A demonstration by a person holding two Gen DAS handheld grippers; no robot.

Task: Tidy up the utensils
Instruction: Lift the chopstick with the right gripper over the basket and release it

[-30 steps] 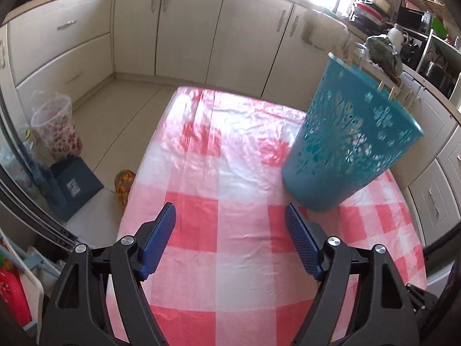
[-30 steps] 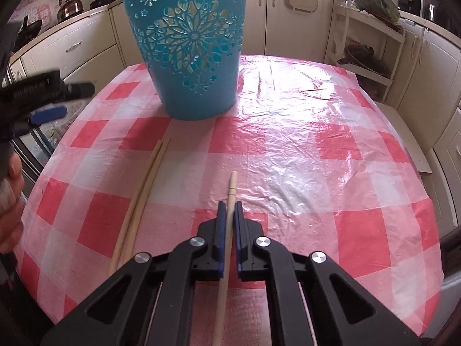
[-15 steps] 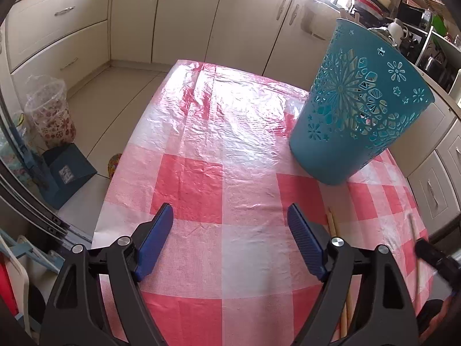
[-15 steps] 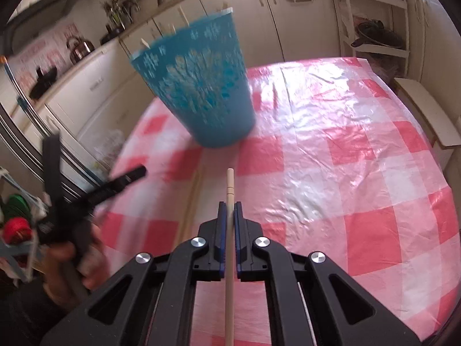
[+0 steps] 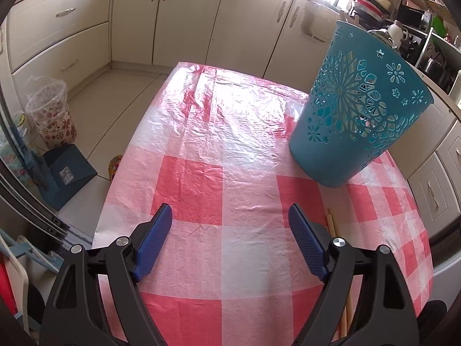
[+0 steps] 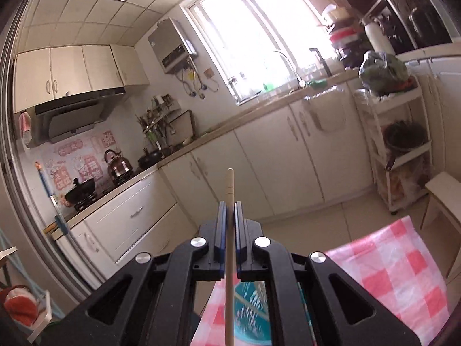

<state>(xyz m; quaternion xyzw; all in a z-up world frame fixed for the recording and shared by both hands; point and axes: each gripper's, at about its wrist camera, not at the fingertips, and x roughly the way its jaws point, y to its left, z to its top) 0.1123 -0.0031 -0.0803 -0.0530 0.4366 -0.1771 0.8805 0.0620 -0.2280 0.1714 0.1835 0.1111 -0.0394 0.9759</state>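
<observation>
A teal cut-out basket stands on the red-and-white checked tablecloth at the right. My left gripper is open and empty, low over the cloth, left of the basket. Two wooden chopsticks lie on the cloth beside its right finger, partly hidden. My right gripper is shut on a wooden chopstick and is raised and tilted upward. The basket shows below it, between the gripper's arms.
Cream kitchen cabinets line the far walls. A patterned bin and a blue dustpan stand on the floor left of the table. A white shelf rack stands right of the table.
My right gripper has lifted the chopstick off the table and tilted upward above the basket. My left gripper has shifted slightly and stayed open.
</observation>
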